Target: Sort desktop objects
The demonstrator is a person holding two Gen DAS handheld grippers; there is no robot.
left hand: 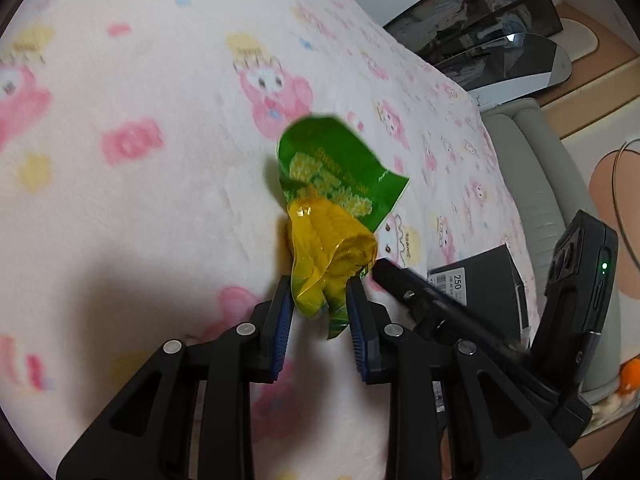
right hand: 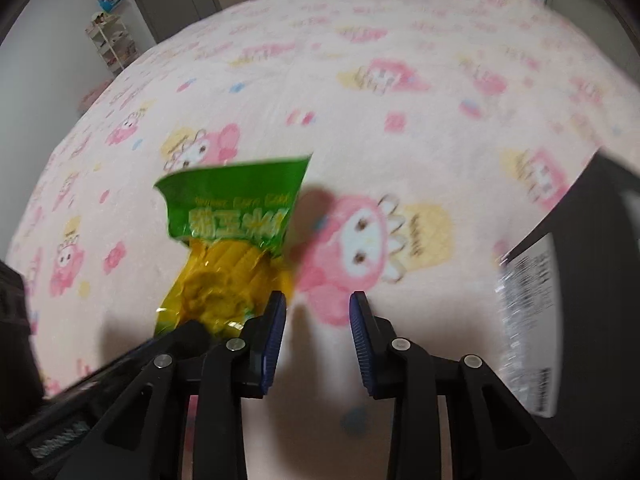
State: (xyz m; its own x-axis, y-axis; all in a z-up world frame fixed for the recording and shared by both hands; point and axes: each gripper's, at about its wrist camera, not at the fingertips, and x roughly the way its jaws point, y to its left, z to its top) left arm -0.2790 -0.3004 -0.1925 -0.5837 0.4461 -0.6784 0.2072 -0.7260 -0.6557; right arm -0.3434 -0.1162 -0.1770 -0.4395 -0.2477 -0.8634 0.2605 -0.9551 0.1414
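my left gripper has its blue pads clamped on the yellow bottom end of a green and yellow corn snack packet, holding it up above the pink cartoon blanket. my right gripper is just beside it with its fingers spread apart and nothing between them. a black box with a barcode label sits on the blanket to the right.

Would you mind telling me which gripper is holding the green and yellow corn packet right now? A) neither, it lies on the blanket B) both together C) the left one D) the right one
C: the left gripper has its jaws closed on the yellow end of the corn packet, while the right gripper stands open beside it with nothing between its jaws.
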